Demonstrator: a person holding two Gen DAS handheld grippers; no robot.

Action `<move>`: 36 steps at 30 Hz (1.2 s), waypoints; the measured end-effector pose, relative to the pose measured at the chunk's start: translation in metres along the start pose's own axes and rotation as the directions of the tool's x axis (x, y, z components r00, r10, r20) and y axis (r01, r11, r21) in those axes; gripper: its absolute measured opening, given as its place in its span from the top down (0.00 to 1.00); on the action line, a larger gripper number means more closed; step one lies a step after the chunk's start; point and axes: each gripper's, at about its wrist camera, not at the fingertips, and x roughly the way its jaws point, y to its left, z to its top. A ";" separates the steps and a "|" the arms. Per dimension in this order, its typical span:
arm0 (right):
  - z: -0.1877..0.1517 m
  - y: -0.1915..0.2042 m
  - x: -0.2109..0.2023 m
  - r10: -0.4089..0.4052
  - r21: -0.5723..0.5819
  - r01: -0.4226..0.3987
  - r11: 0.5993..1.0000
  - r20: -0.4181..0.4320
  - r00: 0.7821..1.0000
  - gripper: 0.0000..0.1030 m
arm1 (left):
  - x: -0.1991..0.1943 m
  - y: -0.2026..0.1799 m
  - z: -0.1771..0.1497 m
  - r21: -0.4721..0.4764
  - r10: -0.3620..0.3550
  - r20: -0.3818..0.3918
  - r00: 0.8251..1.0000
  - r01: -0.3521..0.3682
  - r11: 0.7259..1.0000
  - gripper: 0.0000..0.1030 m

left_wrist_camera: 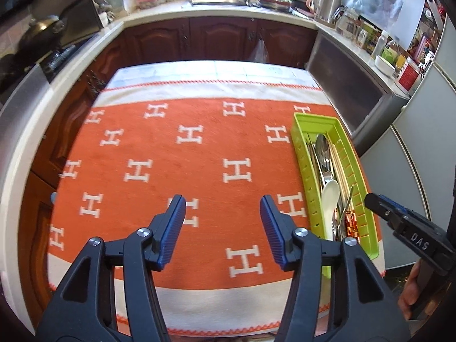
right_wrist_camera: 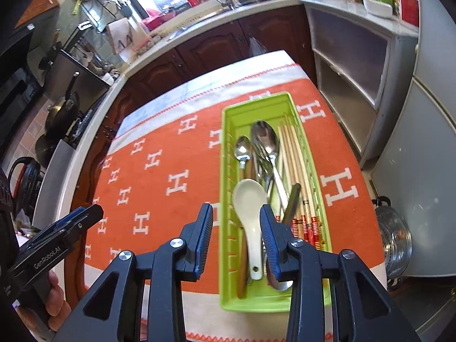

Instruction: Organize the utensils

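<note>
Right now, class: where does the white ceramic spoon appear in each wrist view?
Left wrist view: white ceramic spoon lies right of centre, in the green tray.
Right wrist view: it lies at centre, just beyond the right gripper.
Shared landmark: red-ended chopsticks.

Glossy green plastic tray [right_wrist_camera: 228,154], shiny metal spoons [right_wrist_camera: 266,139], woven cloth [left_wrist_camera: 185,156]

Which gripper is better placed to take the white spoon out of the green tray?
The right gripper, probably: it is open directly above the white spoon in the green tray. The left gripper, also open, is over bare cloth beside the tray.
</note>
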 end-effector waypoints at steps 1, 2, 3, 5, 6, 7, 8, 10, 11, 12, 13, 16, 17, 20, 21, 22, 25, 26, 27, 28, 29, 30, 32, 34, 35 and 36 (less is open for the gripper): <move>0.000 0.004 -0.005 0.002 -0.007 -0.002 1.000 0.008 1.000 0.66 | -0.006 0.003 -0.001 0.003 0.006 0.014 1.000 -0.006 1.000 0.49; 0.001 0.009 -0.011 0.006 -0.014 -0.006 1.000 0.018 1.000 0.66 | -0.013 0.005 -0.002 0.005 0.013 0.028 1.000 -0.013 1.000 0.47; 0.002 0.013 -0.016 0.010 -0.019 -0.010 1.000 0.024 1.000 0.66 | -0.019 0.007 -0.004 0.008 0.019 0.042 0.999 -0.019 1.000 0.45; 0.003 0.021 -0.028 0.022 -0.030 -0.021 0.999 0.041 0.999 0.65 | -0.029 0.011 -0.006 0.012 0.030 0.063 0.998 -0.031 0.999 0.42; 0.002 0.028 -0.035 0.027 -0.040 -0.025 0.999 0.051 0.998 0.65 | -0.035 0.013 -0.008 0.013 0.036 0.071 0.997 -0.037 0.999 0.41; 0.003 0.033 -0.039 0.029 -0.046 -0.027 0.999 0.056 0.998 0.64 | -0.040 0.014 -0.009 0.012 0.036 0.080 0.996 -0.037 0.999 0.41; 0.002 0.039 -0.046 0.035 -0.056 -0.031 0.998 0.066 0.997 0.64 | -0.044 0.015 -0.010 0.010 0.037 0.087 0.996 -0.038 0.999 0.39; 0.001 0.049 -0.055 0.046 -0.075 -0.040 0.996 0.078 0.996 0.64 | -0.054 0.018 -0.011 0.006 0.040 0.108 0.993 -0.041 0.999 0.36; 0.000 0.055 -0.061 0.047 -0.088 -0.039 0.995 0.089 0.995 0.64 | -0.058 0.018 -0.012 0.003 0.041 0.117 0.992 -0.042 0.999 0.34; -0.001 0.063 -0.066 0.046 -0.104 -0.035 0.994 0.100 0.994 0.63 | -0.062 0.019 -0.013 0.001 0.042 0.125 0.991 -0.043 0.999 0.31; -0.002 0.067 -0.072 0.046 -0.116 -0.033 0.993 0.111 0.993 0.62 | -0.067 0.020 -0.014 -0.003 0.044 0.132 0.990 -0.044 0.999 0.30; -0.008 0.085 -0.087 0.043 -0.152 -0.020 0.988 0.148 0.988 0.52 | -0.078 0.025 -0.018 -0.027 0.056 0.146 0.988 -0.053 0.998 0.25; -0.010 0.090 -0.090 0.041 -0.160 -0.015 0.987 0.157 0.987 0.51 | -0.080 0.026 -0.019 -0.033 0.064 0.147 0.987 -0.060 0.998 0.25; -0.015 0.105 -0.102 0.028 -0.188 0.008 0.982 0.192 0.981 0.48 | -0.088 0.028 -0.022 -0.039 0.091 0.163 0.982 -0.086 0.996 0.24; -0.018 0.110 -0.106 0.028 -0.193 0.011 0.981 0.197 0.980 0.45 | -0.090 0.029 -0.023 -0.044 0.099 0.168 0.981 -0.093 0.995 0.23; -0.020 0.113 -0.107 0.027 -0.195 0.012 0.981 0.199 0.980 0.44 | -0.092 0.030 -0.024 -0.051 0.107 0.172 0.979 -0.099 0.994 0.23; -0.024 0.120 -0.110 0.030 -0.203 0.010 0.979 0.189 0.982 0.43 | -0.095 0.034 -0.028 -0.076 0.124 0.173 0.977 -0.112 0.991 0.22; -0.024 0.121 -0.109 0.029 -0.207 0.010 0.978 0.185 0.982 0.43 | -0.096 0.035 -0.029 -0.082 0.131 0.172 0.976 -0.118 0.990 0.22; -0.025 0.123 -0.108 0.028 -0.213 0.011 0.977 0.178 0.984 0.42 | -0.096 0.036 -0.030 -0.087 0.137 0.171 0.976 -0.123 0.988 0.22; -0.026 0.123 -0.107 0.028 -0.218 0.010 0.976 0.173 0.985 0.42 | -0.096 0.036 -0.030 -0.090 0.139 0.169 0.976 -0.125 0.988 0.22; -0.026 0.124 -0.106 0.027 -0.222 0.011 0.975 0.168 0.985 0.42 | -0.096 0.036 -0.032 -0.091 0.142 0.167 0.976 -0.128 0.988 0.22; -0.028 0.126 -0.106 0.025 -0.226 0.012 0.974 0.163 0.986 0.42 | -0.096 0.035 -0.032 -0.089 0.143 0.167 0.975 -0.130 0.988 0.22; -0.025 0.126 -0.100 0.026 -0.230 0.011 0.973 0.158 0.987 0.42 | -0.095 0.035 -0.032 -0.085 0.140 0.165 0.976 -0.128 0.988 0.22; -0.025 0.127 -0.099 0.029 -0.231 0.008 0.973 0.157 0.987 0.42 | -0.093 0.036 -0.032 -0.081 0.134 0.159 0.978 -0.122 0.989 0.22; -0.024 0.128 -0.097 0.029 -0.233 0.008 0.972 0.156 0.987 0.41 | -0.092 0.036 -0.033 -0.081 0.133 0.158 0.978 -0.122 0.989 0.22; -0.023 0.127 -0.096 0.031 -0.235 0.006 0.972 0.154 0.988 0.41 | -0.092 0.037 -0.033 -0.081 0.132 0.158 0.979 -0.121 0.989 0.22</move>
